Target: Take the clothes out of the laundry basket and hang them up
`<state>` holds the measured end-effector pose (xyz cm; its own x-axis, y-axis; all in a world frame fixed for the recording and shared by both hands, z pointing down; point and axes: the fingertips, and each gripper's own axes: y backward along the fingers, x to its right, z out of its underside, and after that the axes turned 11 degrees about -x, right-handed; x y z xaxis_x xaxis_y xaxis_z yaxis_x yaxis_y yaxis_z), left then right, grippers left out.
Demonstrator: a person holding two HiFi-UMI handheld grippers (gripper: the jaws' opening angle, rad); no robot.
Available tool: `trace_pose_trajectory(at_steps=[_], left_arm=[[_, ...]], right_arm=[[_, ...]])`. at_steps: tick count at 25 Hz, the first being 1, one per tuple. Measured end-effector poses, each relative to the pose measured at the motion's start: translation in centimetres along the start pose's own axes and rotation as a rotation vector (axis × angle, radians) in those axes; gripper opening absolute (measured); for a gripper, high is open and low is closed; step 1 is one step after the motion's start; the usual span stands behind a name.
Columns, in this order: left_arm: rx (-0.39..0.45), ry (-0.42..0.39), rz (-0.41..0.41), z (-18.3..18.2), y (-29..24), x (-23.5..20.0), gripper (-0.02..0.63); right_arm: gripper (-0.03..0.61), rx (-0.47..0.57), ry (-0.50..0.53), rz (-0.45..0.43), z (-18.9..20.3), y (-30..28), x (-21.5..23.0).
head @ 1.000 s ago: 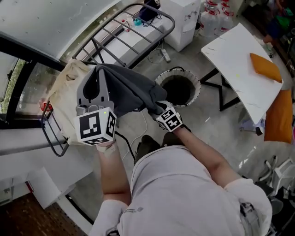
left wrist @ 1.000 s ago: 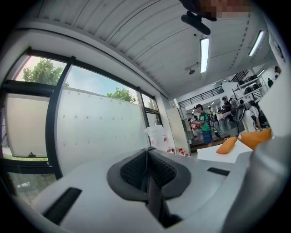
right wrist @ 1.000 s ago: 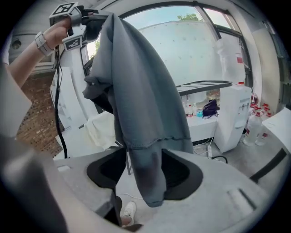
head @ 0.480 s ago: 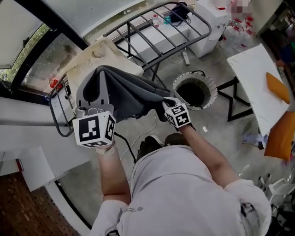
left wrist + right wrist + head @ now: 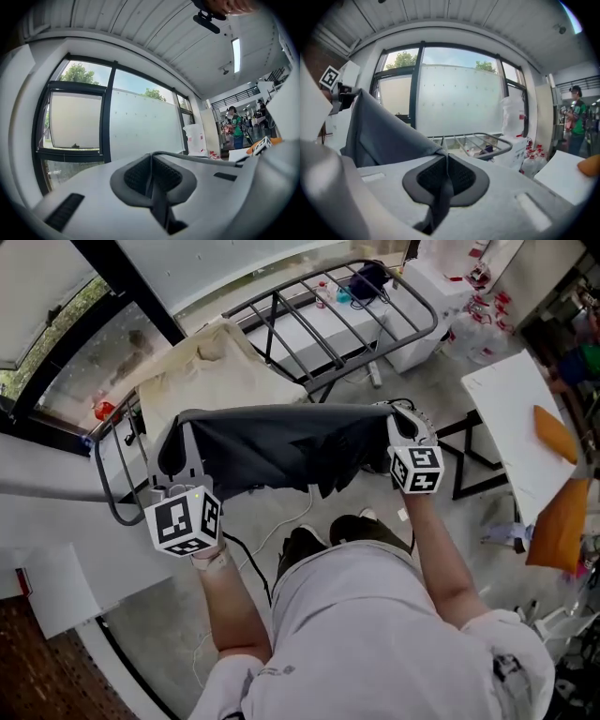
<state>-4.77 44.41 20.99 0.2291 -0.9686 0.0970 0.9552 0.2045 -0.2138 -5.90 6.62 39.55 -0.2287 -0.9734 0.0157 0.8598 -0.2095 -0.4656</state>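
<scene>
Left gripper and right gripper each pinched a thin edge of the dark grey cloth garment (stretched taut); further pulling could slip one edge free.

A cream cloth drapes over the metal drying rack, which stands on the concrete floor.

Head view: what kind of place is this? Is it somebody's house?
Probably a laundry-drying corner of a big indoor workspace; I can't tell if it's a house. A metal drying rack stands by large windows, a beige cloth is draped over it, and a grey garment is spread out before it.
</scene>
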Motion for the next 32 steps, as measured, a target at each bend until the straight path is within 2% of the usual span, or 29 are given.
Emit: trace_pose_trajectory(at_steps=[5, 8, 11, 15, 20, 27, 32], left_arm=[[-0.058, -0.019, 0.041, 3.4, -2.9, 0.7, 0.008], [-0.079, -0.065, 0.057, 4.4, -4.5, 2.3, 0.008], [-0.075, -0.105, 0.04, 4.2, -6.3, 3.8, 0.008], [-0.06, -0.12, -0.004, 2.9, -9.2, 4.9, 0.008], [-0.064, -0.135, -0.075, 0.7, -13.1, 5.8, 0.008], [-0.02, -0.187, -0.203, -4.5, -17.3, 6.9, 0.008], [-0.024, -0.217, -0.264, -7.2, -19.7, 6.7, 0.008]], right_arm=[[0.012, 0.09, 0.043, 0.145, -5.5, 2.5, 4.8], [0.012, 0.139, 0.061, 0.226, -8.2, 3.6, 7.5], [0.012, 0.189, 0.083, 0.278, -10.8, 4.0, 9.9], [0.012, 0.248, 0.127, 0.306, -13.8, 2.7, 12.6], [0.012, 0.31, 0.136, 0.265, -17.6, -0.8, 15.7], [0.012, 0.41, 0.13, 0.167, -24.1, -5.4, 19.7], [0.012, 0.449, 0.172, 0.097, -28.8, -8.1, 21.0]])
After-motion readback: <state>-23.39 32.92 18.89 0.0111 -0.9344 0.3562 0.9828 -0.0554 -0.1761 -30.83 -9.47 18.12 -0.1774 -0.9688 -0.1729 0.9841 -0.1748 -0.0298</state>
